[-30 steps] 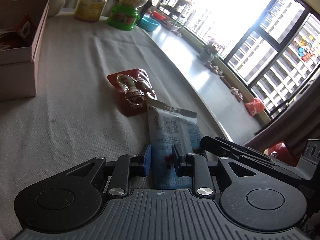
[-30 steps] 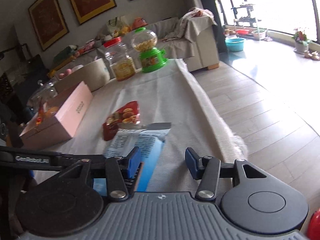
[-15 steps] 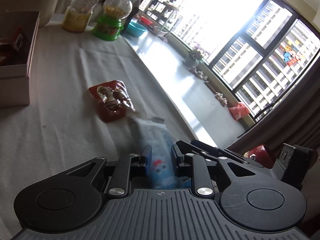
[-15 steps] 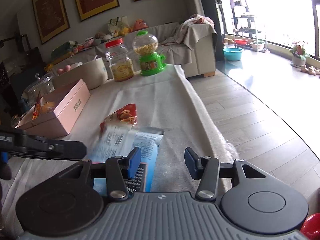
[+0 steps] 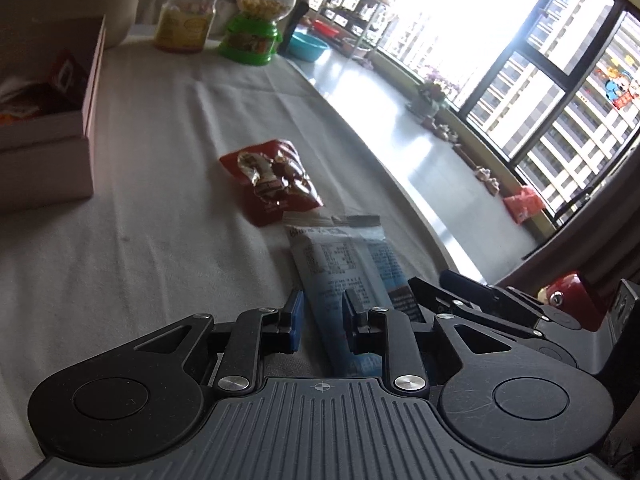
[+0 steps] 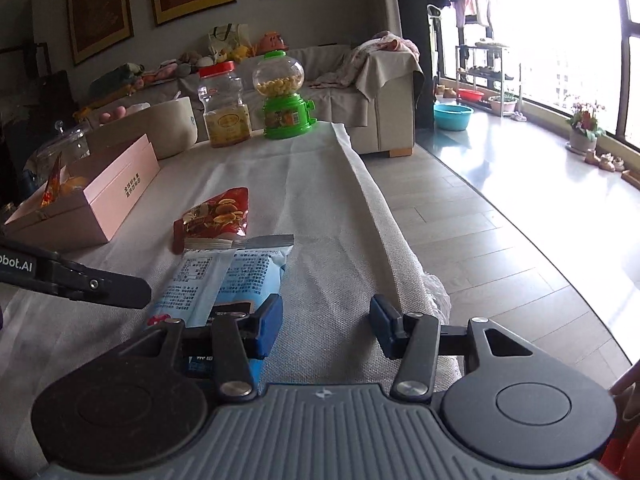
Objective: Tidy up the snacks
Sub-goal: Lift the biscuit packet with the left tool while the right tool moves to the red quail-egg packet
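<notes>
**Loose pinch risks dropping the packet**

The left tongs (image 5: 320, 320) straddle the blue snack packet (image 5: 348, 264), but a gap shows beside one pad, so the hold looks partial; the packet may slip. The right tongs (image 6: 326, 328) are spread, empty. Just ahead lies the red snack bag (image 5: 272, 180); the pink box (image 5: 48, 136) sits farther left.

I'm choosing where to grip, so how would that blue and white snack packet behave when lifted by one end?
The blue snack packet looks like thin film with a flat crimped end, so it would probably droop. It lies flat on the tablecloth, so it is likely light. Its glossy film may slip in the left gripper.
</notes>
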Demonstrator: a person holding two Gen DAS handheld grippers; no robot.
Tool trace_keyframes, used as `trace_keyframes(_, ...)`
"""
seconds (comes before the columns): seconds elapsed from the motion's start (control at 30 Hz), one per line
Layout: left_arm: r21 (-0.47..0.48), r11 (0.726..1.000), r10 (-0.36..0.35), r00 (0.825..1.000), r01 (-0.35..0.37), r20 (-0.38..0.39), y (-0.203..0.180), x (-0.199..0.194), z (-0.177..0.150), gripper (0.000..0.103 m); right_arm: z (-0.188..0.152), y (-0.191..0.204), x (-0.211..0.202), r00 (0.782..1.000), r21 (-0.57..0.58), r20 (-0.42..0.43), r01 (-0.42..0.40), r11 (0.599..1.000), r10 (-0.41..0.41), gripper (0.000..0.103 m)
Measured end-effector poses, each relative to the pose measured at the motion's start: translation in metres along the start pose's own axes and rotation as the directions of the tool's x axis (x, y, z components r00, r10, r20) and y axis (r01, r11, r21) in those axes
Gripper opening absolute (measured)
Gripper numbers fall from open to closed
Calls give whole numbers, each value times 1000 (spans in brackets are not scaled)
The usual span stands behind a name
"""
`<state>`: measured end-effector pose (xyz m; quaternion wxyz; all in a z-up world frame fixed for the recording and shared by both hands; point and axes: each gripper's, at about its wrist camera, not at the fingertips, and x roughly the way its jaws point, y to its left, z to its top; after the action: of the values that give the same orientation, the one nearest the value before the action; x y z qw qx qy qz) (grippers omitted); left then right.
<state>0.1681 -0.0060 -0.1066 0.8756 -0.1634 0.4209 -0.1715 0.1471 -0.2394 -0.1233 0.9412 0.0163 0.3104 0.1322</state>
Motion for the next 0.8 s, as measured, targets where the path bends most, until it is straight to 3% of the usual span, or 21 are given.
trace_keyframes(0.37,-122,986,-110,994,109,-2,20,9,1,28,-2,4,-1,1000,-33,8,16,999,-16,50)
trace_keyframes(0.63,-38,991,-124,991,126,52,-6,-35,4,28,-5,12,-8,999,-48,-9,-47,998,47,43)
trace_keyframes(0.8,-46,989,-140,988,143,71,-10,-34,7,28,-11,20,-9,999,-78,-2,-53,996,53,40)
